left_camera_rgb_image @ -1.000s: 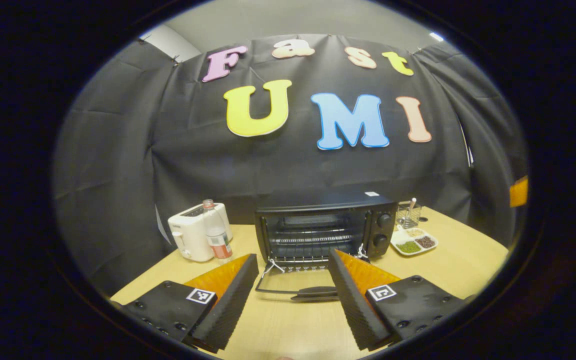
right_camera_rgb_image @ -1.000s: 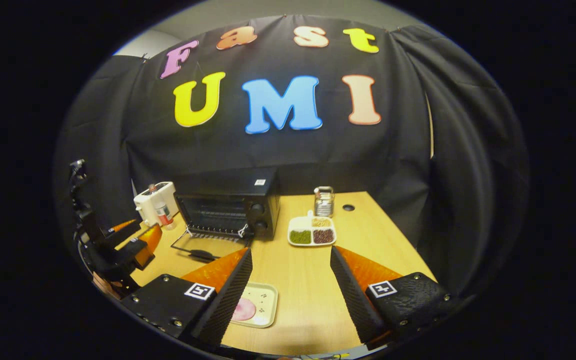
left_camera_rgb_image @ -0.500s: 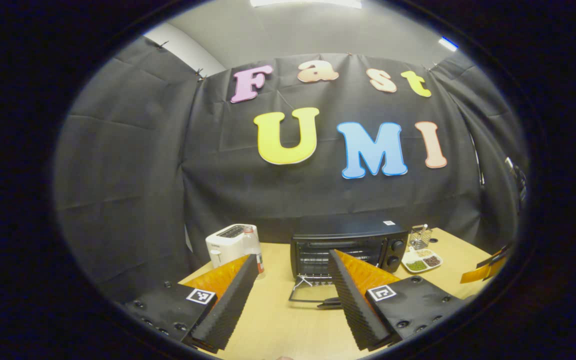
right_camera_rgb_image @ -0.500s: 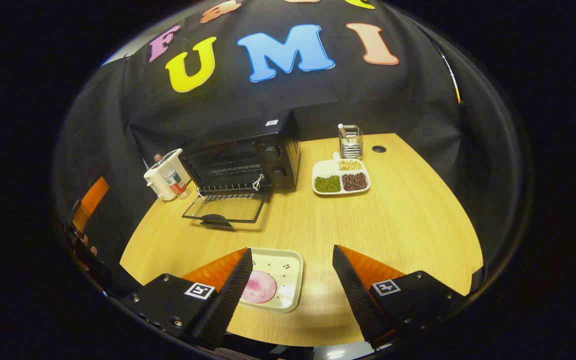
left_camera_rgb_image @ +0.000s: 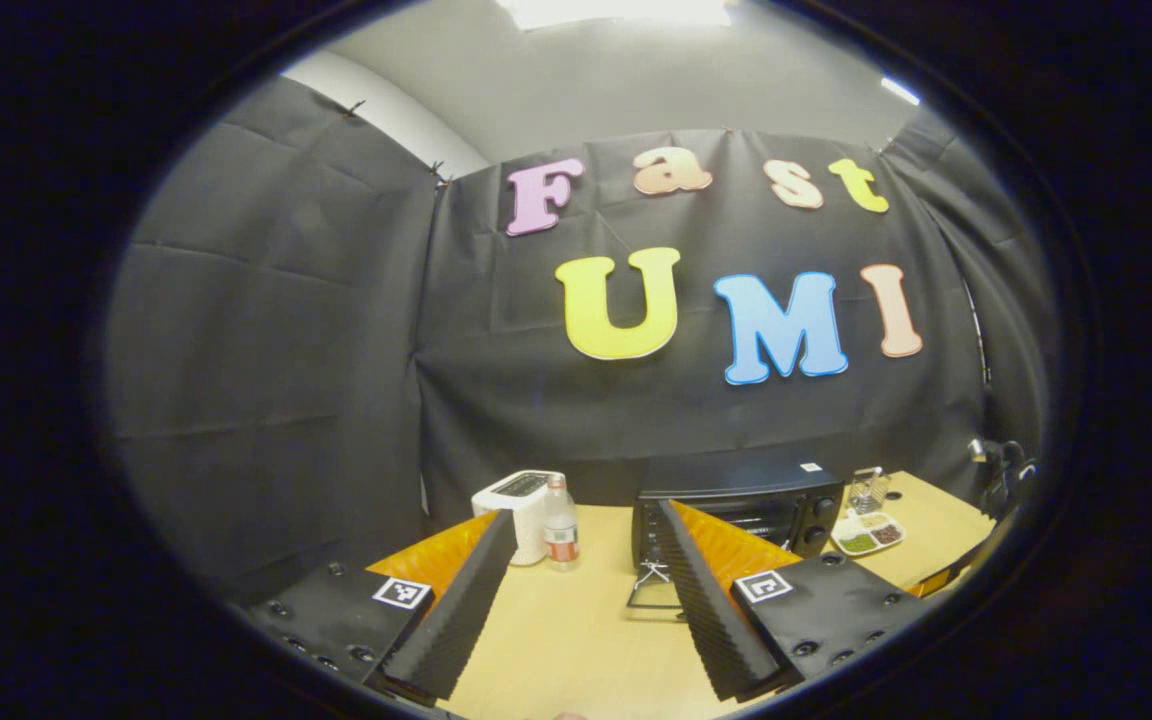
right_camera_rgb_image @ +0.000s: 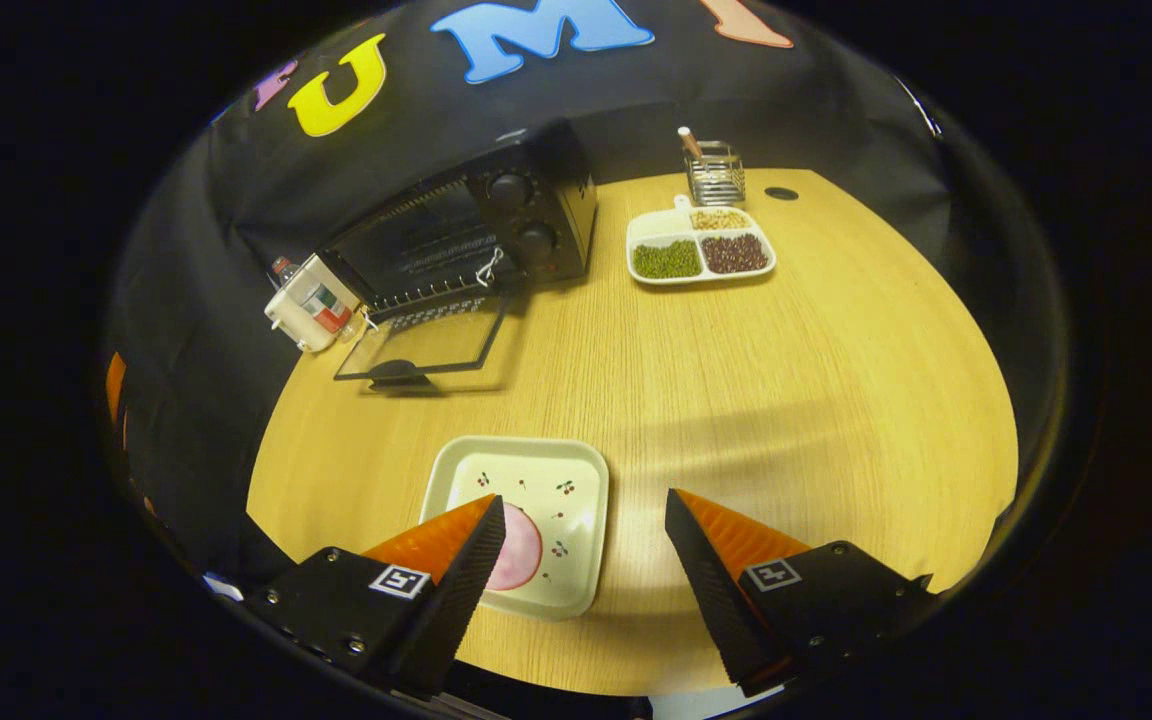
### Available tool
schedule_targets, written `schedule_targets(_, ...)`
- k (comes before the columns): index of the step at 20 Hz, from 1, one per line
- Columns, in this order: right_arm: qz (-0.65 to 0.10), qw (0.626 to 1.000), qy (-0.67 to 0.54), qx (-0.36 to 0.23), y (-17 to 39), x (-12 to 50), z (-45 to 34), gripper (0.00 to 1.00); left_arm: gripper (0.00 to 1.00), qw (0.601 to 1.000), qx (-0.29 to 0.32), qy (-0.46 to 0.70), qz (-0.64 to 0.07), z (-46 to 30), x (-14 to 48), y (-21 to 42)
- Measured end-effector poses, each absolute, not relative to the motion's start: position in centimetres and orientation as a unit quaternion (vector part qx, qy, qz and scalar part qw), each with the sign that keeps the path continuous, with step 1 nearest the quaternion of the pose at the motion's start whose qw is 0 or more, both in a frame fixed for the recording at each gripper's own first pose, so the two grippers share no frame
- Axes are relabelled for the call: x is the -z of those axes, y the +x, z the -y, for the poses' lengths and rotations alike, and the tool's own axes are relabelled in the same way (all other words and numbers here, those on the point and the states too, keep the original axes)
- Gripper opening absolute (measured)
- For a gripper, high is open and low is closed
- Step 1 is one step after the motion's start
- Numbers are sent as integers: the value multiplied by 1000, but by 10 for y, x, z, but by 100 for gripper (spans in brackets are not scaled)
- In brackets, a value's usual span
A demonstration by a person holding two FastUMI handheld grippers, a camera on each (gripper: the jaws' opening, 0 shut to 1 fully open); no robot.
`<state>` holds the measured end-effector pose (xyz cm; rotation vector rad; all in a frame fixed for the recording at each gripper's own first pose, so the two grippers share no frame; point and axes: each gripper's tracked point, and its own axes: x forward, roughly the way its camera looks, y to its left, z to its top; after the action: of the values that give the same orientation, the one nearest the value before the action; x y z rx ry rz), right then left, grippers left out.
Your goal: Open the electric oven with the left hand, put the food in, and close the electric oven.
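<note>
The wooden desk (right_camera_rgb_image: 736, 380) stands before a black cloth wall. The right tongs (right_camera_rgb_image: 584, 520) are apart, empty, just above a plate (right_camera_rgb_image: 566, 480) with a pink food slice (right_camera_rgb_image: 521, 547). The left tongs (left_camera_rgb_image: 586, 530) are also apart and hold nothing. Far behind, the oven (right_camera_rgb_image: 496, 220) stands with its door (right_camera_rgb_image: 426, 345) down, open, beside a toaster (left_camera_rgb_image: 521, 500) and a bottle (left_camera_rgb_image: 561, 530).

The black electric oven (right_camera_rgb_image: 481, 235) stands at the table's back edge, its glass door (right_camera_rgb_image: 426, 345) folded down flat. The food (right_camera_rgb_image: 519, 548), a pink round slice, lies on a cream square plate (right_camera_rgb_image: 536, 500) near the front.
</note>
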<state>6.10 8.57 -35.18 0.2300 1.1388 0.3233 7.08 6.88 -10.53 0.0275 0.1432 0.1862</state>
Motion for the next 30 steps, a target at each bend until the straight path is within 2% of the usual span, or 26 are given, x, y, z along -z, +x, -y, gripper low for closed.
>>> schedule_targets(1,-543,818,111,-153,59,357,-89,99,95,993,-97,12,-73,-72,107,70)
schedule_targets(2,-552,813,109,-149,57,364,-89,94,99,992,-100,11,-76,-74,108,70)
schedule_targets(3,-556,811,107,-146,56,369,-89,90,96,992,-103,13,-78,-77,110,69)
schedule_targets(5,-564,806,105,-146,54,377,-91,89,90,991,-107,15,-80,-82,111,68)
schedule_targets(8,-582,793,107,-144,48,388,-95,75,97,990,-110,14,-83,-86,115,70)
schedule_targets(9,-576,797,110,-144,50,385,-96,74,99,990,-111,14,-83,-87,115,71)
schedule_targets(10,-585,790,109,-147,49,387,-97,74,95,990,-113,15,-83,-89,114,70)
schedule_targets(12,-590,790,95,-138,48,386,-90,74,93,990,-113,15,-83,-92,114,73)
schedule_targets(14,-599,787,79,-125,49,393,-87,13,91,990,-114,15,-83,-93,115,76)
schedule_targets(15,-606,781,77,-127,48,394,-89,19,90,990,-114,14,-83,-93,114,77)
schedule_targets(16,-610,778,74,-132,49,395,-90,18,99,990,-112,13,-82,-92,113,79)
schedule_targets(19,-628,764,66,-133,52,401,-86,18,90,991,-109,14,-81,-91,113,82)
schedule_targets(20,-631,762,65,-130,55,425,-89,4,90,991,-109,14,-79,-91,112,82)
schedule_targets(22,-632,760,62,-137,55,395,-82,5,91,991,-108,13,-79,-89,112,82)
schedule_targets(26,-647,736,142,-140,44,396,-99,0,95,991,-107,7,-80,-90,115,81)
schedule_targets(27,-647,730,170,-138,45,393,-103,0,99,991,-107,6,-81,-91,115,80)
schedule_targets(28,-644,726,198,-138,44,388,-107,0,99,991,-108,6,-81,-92,116,80)
schedule_targets(29,-643,722,212,-139,43,385,-109,0,91,991,-109,6,-82,-93,116,80)
schedule_targets(30,-640,723,220,-140,44,381,-111,0,95,991,-109,3,-82,-93,115,81)
